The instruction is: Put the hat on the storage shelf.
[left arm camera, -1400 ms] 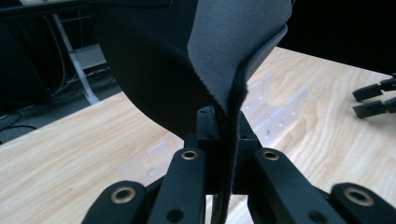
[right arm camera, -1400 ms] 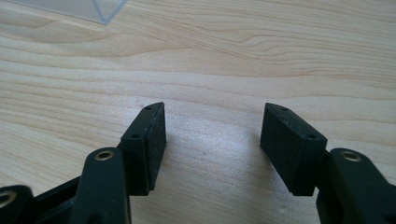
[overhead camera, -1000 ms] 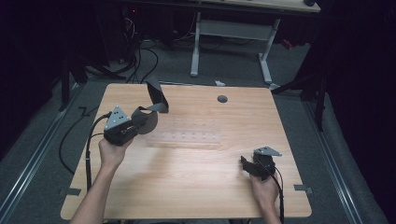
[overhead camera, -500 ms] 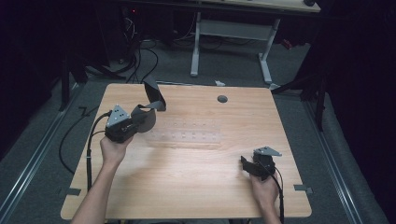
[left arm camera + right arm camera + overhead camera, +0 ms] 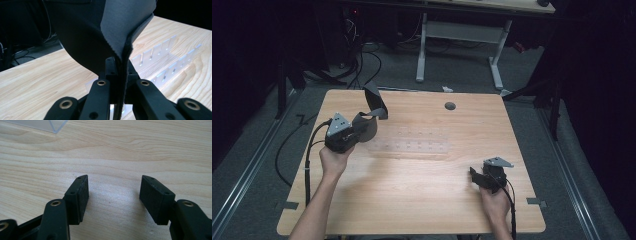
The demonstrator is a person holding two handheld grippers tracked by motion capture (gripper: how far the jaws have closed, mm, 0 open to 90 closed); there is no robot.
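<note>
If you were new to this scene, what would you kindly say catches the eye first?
The dark grey cloth stands out first, raised over the table's far left part and pinched in the left hand-held gripper. Beside it lies a clear plastic rack at mid-table, while the right hand-held gripper rests open near the right edge.

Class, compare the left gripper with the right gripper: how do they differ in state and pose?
The left gripper is shut on a dark cloth; the right gripper is open with nothing between its jaws. In the high view the left gripper is held above the table, cloth raised, while the right gripper sits low near the table's front right. Both have black jaws and are hand-held.
</note>
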